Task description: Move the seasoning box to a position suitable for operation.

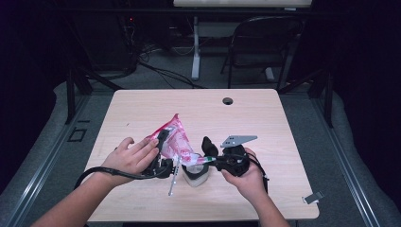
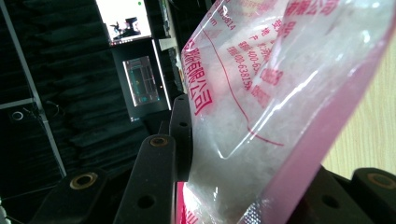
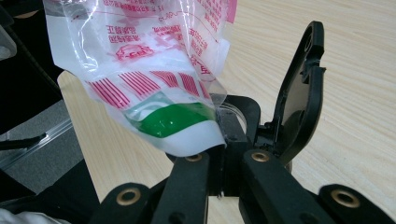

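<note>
- The plastic bag (image 1: pixel 176 141) is clear film printed in pink-red, with a pink band along one edge. In the left gripper view the bag (image 2: pixel 280 93) carries rows of Chinese characters and strings of digits; "400" can be made out in one of them, and the rest is too skewed to read.
- In the right gripper view the bag (image 3: pixel 154 70) shows mirrored red print, a small outlined logo, a block of red stripes like a barcode, and a green patch on a white corner. None of this writing is legible.
- The table (image 1: pixel 265 118) is pale wood grain with rounded corners and a round cable hole near its far edge. It stands on grey floor in a dark, curtained room, with a black folding chair (image 1: pixel 265 42) and cables behind it. A small grey clip (image 1: pixel 313 197) lies at the table's near right corner.
- The bag's long axis runs slantwise from its raised far corner down to the corner at the right jaws. It is lifted off the table between the two grippers.
- The left gripper (image 1: pixel 163 151) has its jaws partly closed on the bag's pink-banded edge, with the film filling the gap between them and rising beyond the tips.
- The right gripper (image 1: pixel 208 156) has its jaws fully closed, pinching the bag's white and green corner right at the tips.
- A black box with a hinged lid (image 3: pixel 299 93) stands open just beyond the right jaws, under the bag's lower corner.
- A thin metal tool (image 1: pixel 173 179) lies on the table below the left jaws.
</note>
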The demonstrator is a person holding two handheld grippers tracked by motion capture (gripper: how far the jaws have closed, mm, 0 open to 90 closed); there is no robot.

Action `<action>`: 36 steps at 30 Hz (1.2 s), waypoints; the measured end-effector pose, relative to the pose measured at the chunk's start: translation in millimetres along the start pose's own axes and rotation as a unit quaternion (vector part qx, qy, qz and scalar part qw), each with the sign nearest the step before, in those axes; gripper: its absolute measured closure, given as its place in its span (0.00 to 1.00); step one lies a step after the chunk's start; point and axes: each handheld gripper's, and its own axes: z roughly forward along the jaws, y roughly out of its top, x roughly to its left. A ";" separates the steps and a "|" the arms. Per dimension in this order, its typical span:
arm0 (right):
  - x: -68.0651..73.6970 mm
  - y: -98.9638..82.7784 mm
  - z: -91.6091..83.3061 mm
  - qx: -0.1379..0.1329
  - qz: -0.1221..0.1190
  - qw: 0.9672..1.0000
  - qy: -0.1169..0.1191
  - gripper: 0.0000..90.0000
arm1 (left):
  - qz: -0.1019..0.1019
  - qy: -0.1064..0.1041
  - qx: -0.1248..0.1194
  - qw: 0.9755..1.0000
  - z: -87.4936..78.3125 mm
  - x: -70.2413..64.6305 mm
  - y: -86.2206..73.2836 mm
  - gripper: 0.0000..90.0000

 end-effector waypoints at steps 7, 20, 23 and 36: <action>0.2 0.0 0.1 0.000 0.000 1.000 -0.001 1.00 | 0.002 0.002 0.000 1.000 -0.4 1.0 0.0 0.81; 0.0 -0.1 0.1 0.000 0.000 1.000 0.000 1.00 | 0.007 0.010 -0.002 1.000 -0.8 2.9 0.5 0.81; 0.2 -0.1 0.3 0.000 0.000 1.000 -0.002 1.00 | 0.008 0.011 -0.002 1.000 -0.8 3.3 0.8 0.81; -0.1 -0.4 0.4 -0.001 0.000 1.000 -0.002 1.00 | 0.004 0.009 -0.003 1.000 -1.0 4.3 1.0 0.81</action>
